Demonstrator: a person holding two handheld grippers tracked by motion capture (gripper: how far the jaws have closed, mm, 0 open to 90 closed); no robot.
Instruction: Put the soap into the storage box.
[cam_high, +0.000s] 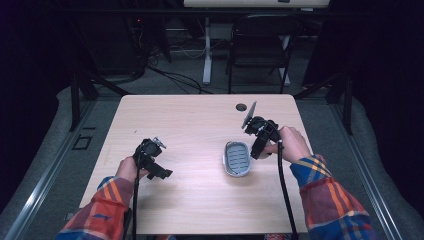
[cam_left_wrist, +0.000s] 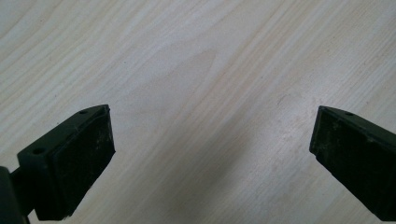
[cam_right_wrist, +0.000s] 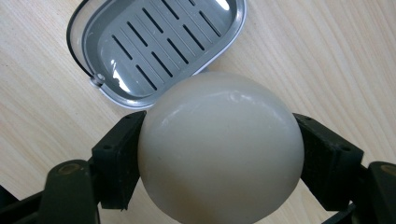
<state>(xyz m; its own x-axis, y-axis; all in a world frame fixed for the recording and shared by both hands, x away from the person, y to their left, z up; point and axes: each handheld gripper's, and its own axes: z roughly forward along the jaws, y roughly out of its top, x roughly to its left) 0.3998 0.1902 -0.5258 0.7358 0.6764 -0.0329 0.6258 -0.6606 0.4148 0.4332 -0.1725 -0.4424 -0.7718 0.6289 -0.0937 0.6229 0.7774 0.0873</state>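
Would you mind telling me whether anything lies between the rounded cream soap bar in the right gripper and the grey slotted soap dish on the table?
Nothing visible does. The right gripper is shut on the rounded cream soap bar, just beside the grey slotted soap dish. The dish's slotted tray lies open and unoccupied, and only bare wooden table shows around it.

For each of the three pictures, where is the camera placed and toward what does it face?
High view: above the person's side, facing forward and down on the table; forearms, hands, both hand-held grippers.
Left gripper view: on the left hand-held gripper, facing bare tabletop; its two open jaws.
Right gripper view: on the right hand-held gripper, facing its jaws shut on a cream soap.
Shared by the high and right gripper views: the grey soap dish.
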